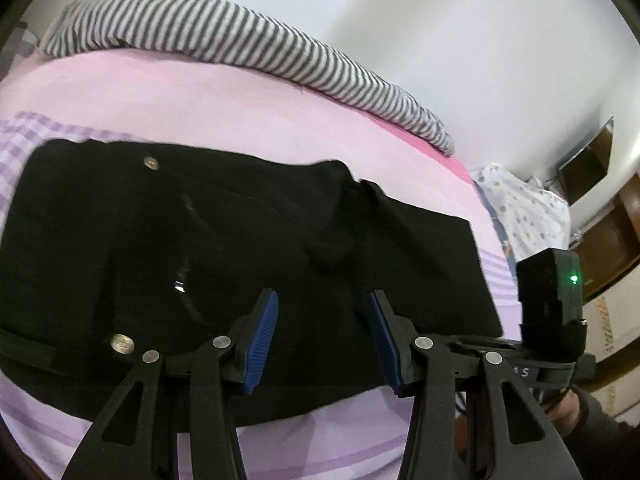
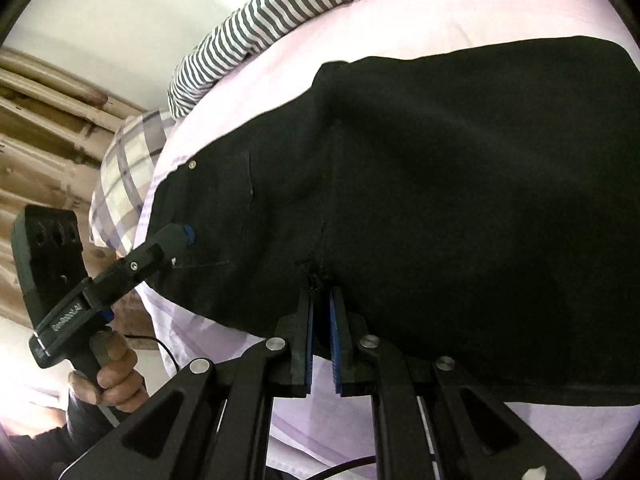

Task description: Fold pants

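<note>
The black fabric pants (image 1: 248, 248) are laid flat across a pink-sheeted bed (image 1: 224, 96), folded over into a broad, roughly rectangular shape. Two round silver metal buttons (image 1: 151, 163) are seen near the waistband end, one at the far edge and one at the near edge. A pocket seam is visible beside them. Slight bunching is seen at the crotch seam (image 2: 316, 272), and the opposite end is finished in a straight hemmed edge.

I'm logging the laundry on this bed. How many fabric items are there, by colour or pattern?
Black pants: 1
Grey-and-white striped blanket: 1
Checked pillow: 1
Dotted white cloth: 1
Pink sheet: 1
Total: 5
</note>
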The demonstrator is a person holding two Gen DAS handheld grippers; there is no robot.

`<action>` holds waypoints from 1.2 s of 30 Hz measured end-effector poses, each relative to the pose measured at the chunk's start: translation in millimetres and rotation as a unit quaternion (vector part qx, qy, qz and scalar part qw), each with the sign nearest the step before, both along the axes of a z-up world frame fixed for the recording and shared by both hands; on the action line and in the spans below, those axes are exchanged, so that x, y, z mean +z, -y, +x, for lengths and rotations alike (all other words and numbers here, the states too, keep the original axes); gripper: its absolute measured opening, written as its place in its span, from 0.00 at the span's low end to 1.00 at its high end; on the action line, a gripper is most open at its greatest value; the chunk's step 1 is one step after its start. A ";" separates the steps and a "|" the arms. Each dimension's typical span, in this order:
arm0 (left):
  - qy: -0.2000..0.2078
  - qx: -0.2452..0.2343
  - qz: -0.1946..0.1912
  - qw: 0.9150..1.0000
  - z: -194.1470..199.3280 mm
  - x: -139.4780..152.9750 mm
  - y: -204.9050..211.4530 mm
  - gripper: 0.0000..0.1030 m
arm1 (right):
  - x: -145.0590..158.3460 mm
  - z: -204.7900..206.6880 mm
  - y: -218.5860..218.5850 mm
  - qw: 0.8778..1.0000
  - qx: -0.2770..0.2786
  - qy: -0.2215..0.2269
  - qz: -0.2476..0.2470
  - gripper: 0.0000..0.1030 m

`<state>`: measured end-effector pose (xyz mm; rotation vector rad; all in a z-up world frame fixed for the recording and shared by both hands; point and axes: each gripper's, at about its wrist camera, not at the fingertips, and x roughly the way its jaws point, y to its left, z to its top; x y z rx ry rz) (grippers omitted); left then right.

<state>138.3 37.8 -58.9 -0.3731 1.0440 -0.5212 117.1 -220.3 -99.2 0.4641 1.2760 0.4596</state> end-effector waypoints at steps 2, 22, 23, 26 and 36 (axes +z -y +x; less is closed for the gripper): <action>-0.013 -0.015 -0.021 1.000 -1.2 -2.1 7.1 0.47 | 8.2 -0.9 1.7 1.000 -0.003 0.011 0.011 0.09; -0.162 -0.117 -0.084 0.976 51.4 -46.0 94.7 0.53 | 35.4 -21.8 6.2 0.994 0.097 0.056 0.006 0.29; -0.160 -0.117 -0.082 0.977 50.1 -46.6 94.8 0.53 | 38.7 -23.9 9.2 0.993 0.099 0.064 0.002 0.29; -0.159 -0.117 -0.082 0.977 47.4 -47.5 93.8 0.53 | 50.6 -24.0 35.3 0.994 0.067 0.081 -0.006 0.30; -0.140 -0.119 -0.078 0.980 38.5 -51.2 96.0 0.38 | 30.1 0.8 107.2 0.989 -0.064 0.056 -0.125 0.35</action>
